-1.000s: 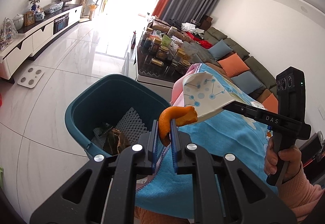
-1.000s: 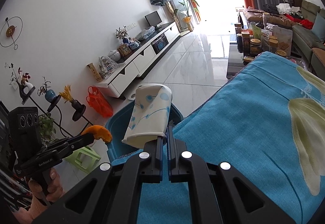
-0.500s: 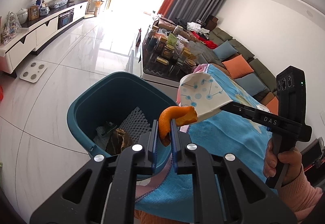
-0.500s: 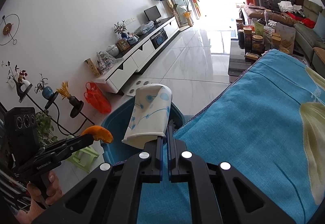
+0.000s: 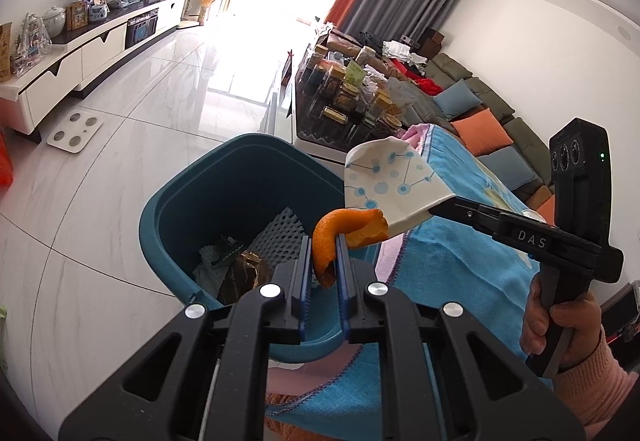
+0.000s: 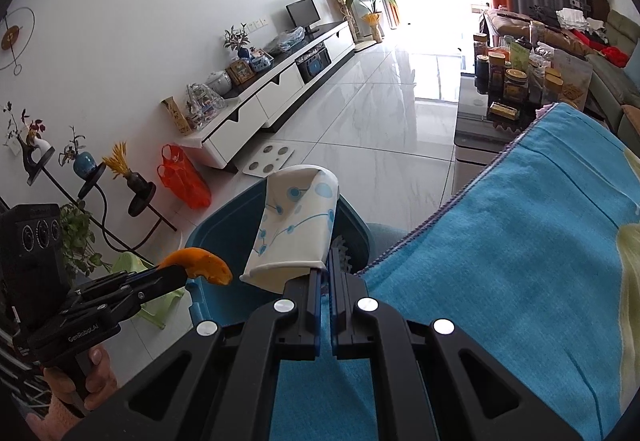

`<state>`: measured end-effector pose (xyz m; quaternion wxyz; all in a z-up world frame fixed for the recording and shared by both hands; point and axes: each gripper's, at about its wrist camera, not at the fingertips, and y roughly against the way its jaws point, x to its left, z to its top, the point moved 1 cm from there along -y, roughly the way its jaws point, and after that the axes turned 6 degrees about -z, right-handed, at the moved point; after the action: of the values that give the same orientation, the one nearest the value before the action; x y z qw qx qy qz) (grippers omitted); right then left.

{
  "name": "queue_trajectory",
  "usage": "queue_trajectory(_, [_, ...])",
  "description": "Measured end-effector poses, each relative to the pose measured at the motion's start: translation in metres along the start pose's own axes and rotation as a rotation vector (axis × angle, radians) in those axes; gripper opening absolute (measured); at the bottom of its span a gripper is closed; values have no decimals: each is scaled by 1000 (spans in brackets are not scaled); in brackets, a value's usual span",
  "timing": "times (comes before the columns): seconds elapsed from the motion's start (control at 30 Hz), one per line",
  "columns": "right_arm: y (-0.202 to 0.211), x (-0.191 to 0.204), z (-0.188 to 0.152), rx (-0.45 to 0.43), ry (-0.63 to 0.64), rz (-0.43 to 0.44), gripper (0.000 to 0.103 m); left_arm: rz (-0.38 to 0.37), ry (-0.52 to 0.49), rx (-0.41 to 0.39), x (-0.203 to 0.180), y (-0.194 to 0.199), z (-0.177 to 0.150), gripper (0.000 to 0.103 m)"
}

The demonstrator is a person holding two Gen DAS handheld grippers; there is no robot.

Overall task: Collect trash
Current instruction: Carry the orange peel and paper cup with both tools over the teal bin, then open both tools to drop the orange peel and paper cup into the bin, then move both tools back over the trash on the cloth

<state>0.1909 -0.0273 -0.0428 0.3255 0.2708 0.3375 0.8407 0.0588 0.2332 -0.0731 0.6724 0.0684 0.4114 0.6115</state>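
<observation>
Orange peel (image 5: 344, 231) pinched between the blue pads of the left gripper (image 5: 323, 261), curled end sticking up and over, held above the near rim of the teal bin (image 5: 168, 201). Flattened paper cup (image 6: 296, 225), white with blue dots and lines, clamped at its squashed base by the right gripper (image 6: 325, 277), jaws nearly together on the thin card, open mouth pointing away. Both pieces carried side by side, cup just beside the peel in the left wrist view, probably so both can be let go over the bin in one go. Cup seemingly over the bin's edge nearest the blue cloth (image 6: 520, 261), which drapes the bench and hangs down beside the bin.

Inside the bin: white foam netting (image 5: 282, 227), a dark crumpled wrapper (image 5: 244, 269) and some pale scraps at the bottom, plenty of room left. Bin standing on the pale tiled floor (image 5: 120, 145), close against the cloth's hanging edge. Further off, a dark low table (image 5: 320, 121) crowded with jars.
</observation>
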Motion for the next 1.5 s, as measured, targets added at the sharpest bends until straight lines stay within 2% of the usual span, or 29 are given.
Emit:
queue_trajectory(0.73, [-50, 41, 12, 92, 68, -21, 4, 114, 69, 35, 34, -35, 5, 14])
queue_trajectory(0.83, [-54, 42, 13, 106, 56, -9, 10, 131, 84, 36, 39, -40, 5, 23])
queue_trajectory(0.87, [-55, 42, 13, 110, 53, -8, 11, 137, 92, 39, 41, -42, 4, 31])
queue_trajectory(1.2, [-47, 32, 7, 106, 11, 14, 15, 131, 101, 30, 41, -42, 0, 34])
queue_trajectory(1.37, [-33, 26, -1, 85, 8, 25, 15, 112, 43, 9, 22, -33, -1, 41])
queue_trajectory(1.5, [-11, 19, -11, 52, 7, 37, 22, 81, -25, -13, -4, -23, -4, 46])
